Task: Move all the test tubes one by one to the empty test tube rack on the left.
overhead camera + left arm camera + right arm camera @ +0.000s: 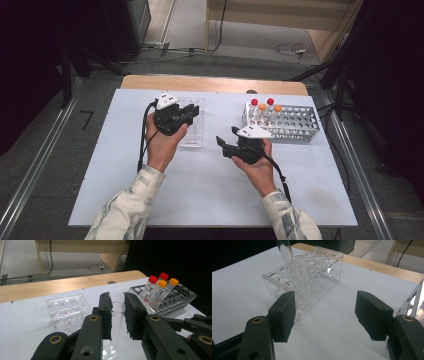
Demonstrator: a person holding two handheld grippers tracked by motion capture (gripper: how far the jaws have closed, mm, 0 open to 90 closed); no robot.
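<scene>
Jaws first: the left gripper (117,315) has its two black jaws narrowed around a clear glass test tube (115,322), pads pressed to either side of it just below the open rim. The tube sits between the pads, its mouth poking out above them and its body running down past them toward the bottom of the left gripper view. Its long axis is close to upright, tilted a little, open end up.

Over in the right gripper view, the tube's lower part (284,251) comes in from the top edge, leaning above the clear acrylic rack (312,277), over the rack's near row of holes. Whether the tip has entered a hole, I cannot tell.

The right gripper (324,315) has its jaws wide apart with nothing between them, only white table (332,340) showing in the gap. It faces the acrylic rack from the side.

From the high view, the left gripper (186,116) hangs right over the acrylic rack (192,132), and the right gripper (227,142) sits just to the rack's right. Farther right of the acrylic rack stands a metal tube rack (292,122) carrying four capped tubes (265,107), two red caps and two orange, well apart from the held tube.
</scene>
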